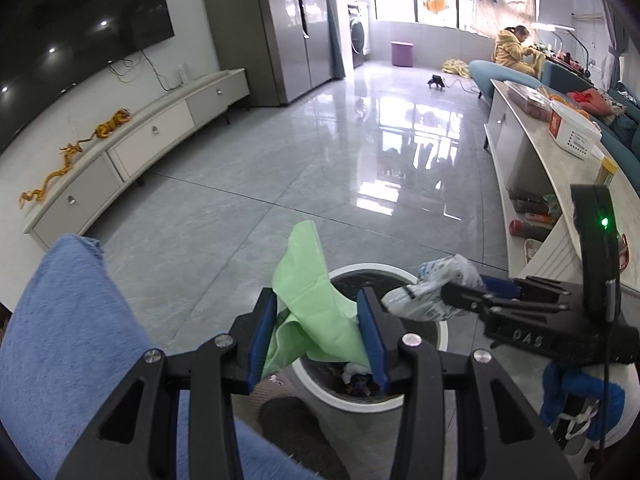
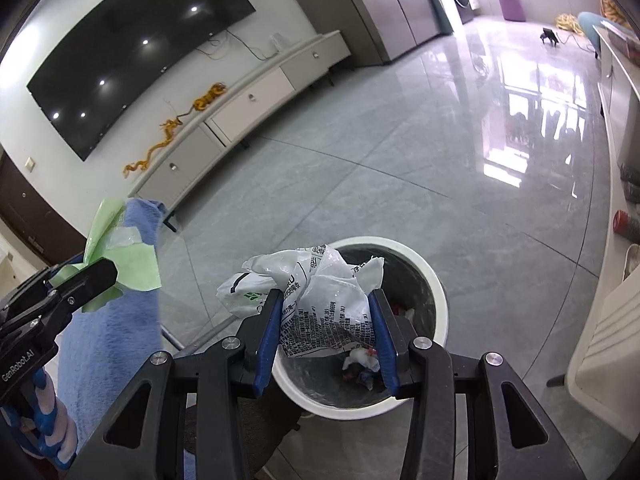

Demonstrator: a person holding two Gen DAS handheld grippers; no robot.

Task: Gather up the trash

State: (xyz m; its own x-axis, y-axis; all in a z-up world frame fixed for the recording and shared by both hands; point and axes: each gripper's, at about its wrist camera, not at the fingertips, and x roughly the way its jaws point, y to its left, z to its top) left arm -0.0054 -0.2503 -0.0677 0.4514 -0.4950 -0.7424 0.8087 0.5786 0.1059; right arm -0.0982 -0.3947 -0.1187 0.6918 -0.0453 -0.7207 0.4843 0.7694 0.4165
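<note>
wall television [image 2: 132,60], dragon figures [image 1: 68,156], purple stool [image 1: 401,53]

The near part of the white bin's rim [image 1: 352,402] is covered by the left gripper's [image 1: 322,334] frame in the left wrist view, and the green sheet [image 1: 308,280] pinched between the jaws screens most of the bin's inside. What lies at the bottom of the bin [image 2: 438,292] is a small jumble of red, white and dark scraps, too mixed to name. The print on the crumpled white wrapper [image 2: 324,300] is too small to read. The low bench [image 1: 560,168] along the right runs out of frame, and items on its lower shelf are blurred. The blue cushion [image 1: 68,320] is cut by the left edge.
</note>
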